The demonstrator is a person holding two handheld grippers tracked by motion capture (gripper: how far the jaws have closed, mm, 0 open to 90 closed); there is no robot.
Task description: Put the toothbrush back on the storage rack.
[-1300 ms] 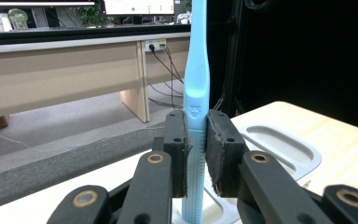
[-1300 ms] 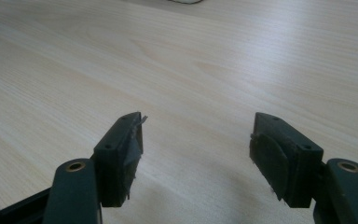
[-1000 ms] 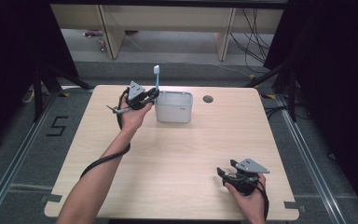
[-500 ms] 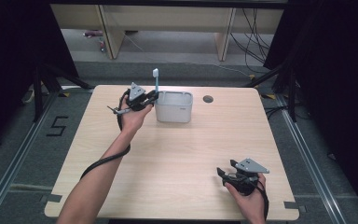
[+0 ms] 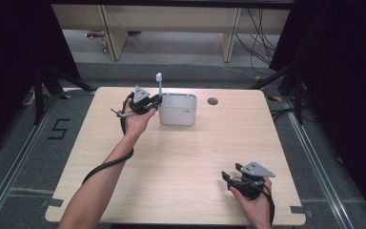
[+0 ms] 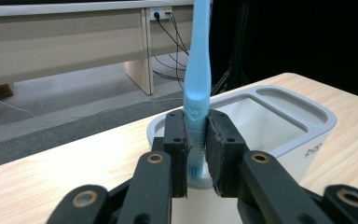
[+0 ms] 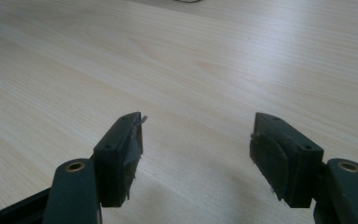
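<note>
Clamped on the lower handle of a light blue toothbrush [image 6: 198,70], the left gripper [image 5: 153,101] holds it upright, brush end up, at the left end of a white holder [image 5: 178,109]. From the left gripper view the handle's lower end sits at the holder's [image 6: 279,112] near rim; whether it touches I cannot tell. That holder stands near the far edge of the table [image 5: 181,157], left of a small dark round hole [image 5: 213,101]. Over by the near right corner, the right gripper [image 5: 232,179] rests low over bare wood, jaws spread wide apart, gripping nothing [image 7: 196,149].
</note>
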